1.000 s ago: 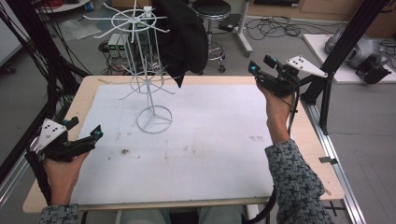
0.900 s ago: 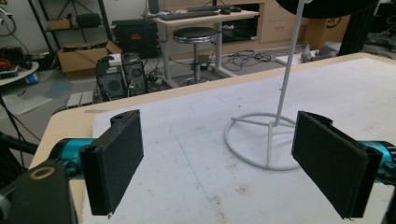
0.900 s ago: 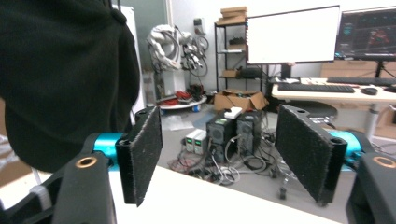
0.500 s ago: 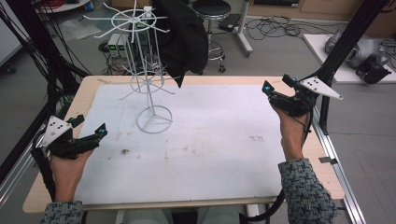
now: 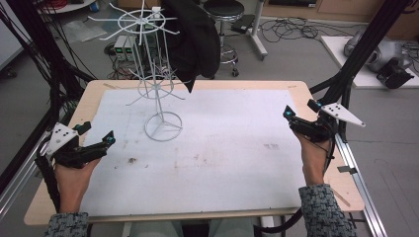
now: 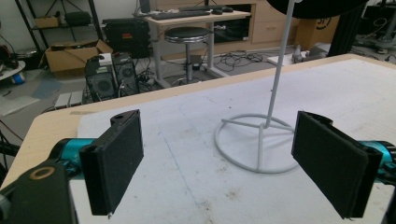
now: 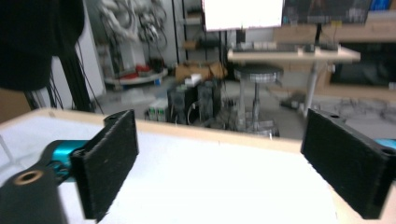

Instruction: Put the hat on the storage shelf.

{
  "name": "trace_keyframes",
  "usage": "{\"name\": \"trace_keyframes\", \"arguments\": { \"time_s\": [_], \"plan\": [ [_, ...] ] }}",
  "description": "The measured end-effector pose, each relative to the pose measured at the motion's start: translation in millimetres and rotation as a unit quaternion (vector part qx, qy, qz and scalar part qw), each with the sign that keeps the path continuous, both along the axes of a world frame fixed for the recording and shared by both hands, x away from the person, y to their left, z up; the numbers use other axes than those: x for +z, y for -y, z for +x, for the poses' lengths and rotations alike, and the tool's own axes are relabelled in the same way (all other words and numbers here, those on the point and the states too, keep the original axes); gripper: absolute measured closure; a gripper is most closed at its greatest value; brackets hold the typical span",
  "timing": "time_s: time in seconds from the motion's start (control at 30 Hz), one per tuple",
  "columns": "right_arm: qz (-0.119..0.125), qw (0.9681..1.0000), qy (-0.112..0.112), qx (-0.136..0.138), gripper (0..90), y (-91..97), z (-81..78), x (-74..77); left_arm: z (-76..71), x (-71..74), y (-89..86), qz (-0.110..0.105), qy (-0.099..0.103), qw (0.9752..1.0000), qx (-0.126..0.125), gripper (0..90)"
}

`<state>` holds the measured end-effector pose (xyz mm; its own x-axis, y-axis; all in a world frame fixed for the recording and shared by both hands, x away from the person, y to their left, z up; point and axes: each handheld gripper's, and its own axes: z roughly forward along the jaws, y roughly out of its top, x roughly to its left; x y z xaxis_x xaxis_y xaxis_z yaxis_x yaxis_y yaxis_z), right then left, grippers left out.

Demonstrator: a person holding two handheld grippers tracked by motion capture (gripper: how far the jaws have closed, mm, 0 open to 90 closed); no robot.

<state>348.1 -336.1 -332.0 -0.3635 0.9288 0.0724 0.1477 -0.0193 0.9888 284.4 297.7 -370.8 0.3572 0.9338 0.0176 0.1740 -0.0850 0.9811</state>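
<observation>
Two grippers are resting at the table's edges: your left gripper, right gripper, white wire rack standing between. Left gripper view: jaws are gaping toward the rack's base. Right gripper view: jaws, just opening, are holding nothing.

White wire rack: thin metal rod, smooth white coating, slight sheen on ring base
Black garment on rack: soft matt cloth
Desk: pale wood edge, smooth; top covered by white matt sheet, scuffed, brown stains
Left claw: pads matt black, fine rough texture; teal anodised metal fittings
Right claw: same rough black pads, grey matt top plate
</observation>
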Motion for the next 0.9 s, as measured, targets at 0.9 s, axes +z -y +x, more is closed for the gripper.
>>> {"name": "trace_keyframes", "arguments": {
  "time_s": [0.9],
  "plan": [
    [-0.024, 0.9994, -0.020, -0.013, 9.8, -9.6, -21.1, -64.9, 4.9, -6.4, -0.1, -0.003, -0.012, 0.9999, 0.000, 16.8]
  ]
}}
